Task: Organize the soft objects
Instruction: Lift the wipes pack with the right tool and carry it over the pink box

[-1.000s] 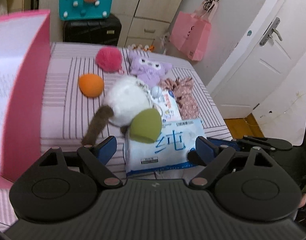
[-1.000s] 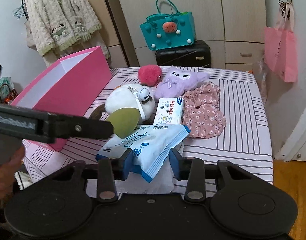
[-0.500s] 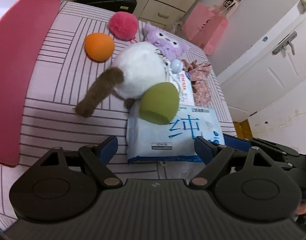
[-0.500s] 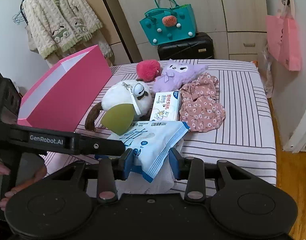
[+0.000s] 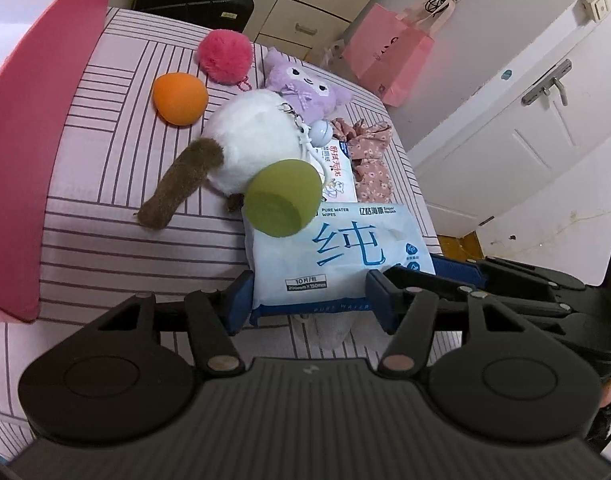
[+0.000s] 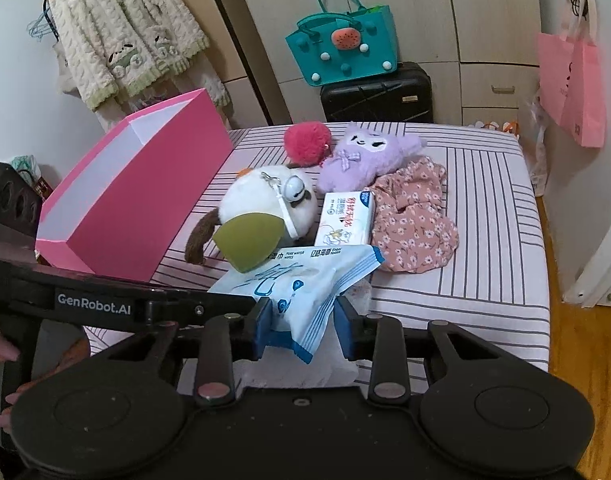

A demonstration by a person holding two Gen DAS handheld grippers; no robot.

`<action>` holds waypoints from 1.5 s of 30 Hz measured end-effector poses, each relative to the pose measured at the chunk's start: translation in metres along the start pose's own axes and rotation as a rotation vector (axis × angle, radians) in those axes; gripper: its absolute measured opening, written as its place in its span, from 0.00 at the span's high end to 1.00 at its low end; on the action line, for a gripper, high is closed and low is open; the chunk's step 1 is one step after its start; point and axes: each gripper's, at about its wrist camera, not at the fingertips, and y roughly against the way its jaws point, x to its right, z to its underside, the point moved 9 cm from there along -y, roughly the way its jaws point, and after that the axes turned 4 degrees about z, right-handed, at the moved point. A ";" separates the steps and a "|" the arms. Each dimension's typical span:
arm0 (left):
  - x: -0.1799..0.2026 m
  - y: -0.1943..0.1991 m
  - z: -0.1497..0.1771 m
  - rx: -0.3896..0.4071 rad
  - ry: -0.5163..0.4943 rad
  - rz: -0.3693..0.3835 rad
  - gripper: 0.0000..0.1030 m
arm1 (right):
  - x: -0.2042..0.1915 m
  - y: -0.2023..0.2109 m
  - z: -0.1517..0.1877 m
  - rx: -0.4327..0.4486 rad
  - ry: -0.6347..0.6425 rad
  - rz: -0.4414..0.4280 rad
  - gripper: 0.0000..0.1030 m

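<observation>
The right gripper has its jaws narrowed onto the near corner of the crinkly blue-and-white pack of wet wipes, pinching the thin sealed edge, probably because the plump middle would slip. The left gripper brackets the same pack's short end; its blue pads sit at the edges, but whether they press or only flank it I cannot tell. Two grips likely keep the floppy pack level. It lies at the near edge of the striped pink bedspread, with an olive-green egg-shaped sponge resting on its far end.

Beyond lie a white plush ball with a brown tail and the open pink cardboard box, presumably the destination. Only the left view shows the orange sponge; only the right shows the box's white interior.
</observation>
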 end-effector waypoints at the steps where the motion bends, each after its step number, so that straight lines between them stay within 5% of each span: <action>1: 0.000 0.002 0.000 -0.005 0.004 0.003 0.43 | -0.002 0.001 -0.001 -0.003 0.004 0.002 0.62; 23: -0.005 0.022 0.013 -0.051 0.066 0.101 0.43 | -0.035 0.026 0.003 -0.046 0.078 0.097 0.62; 45: 0.024 0.097 0.027 -0.026 -0.099 0.098 0.43 | -0.072 0.075 0.001 0.010 0.109 0.072 0.62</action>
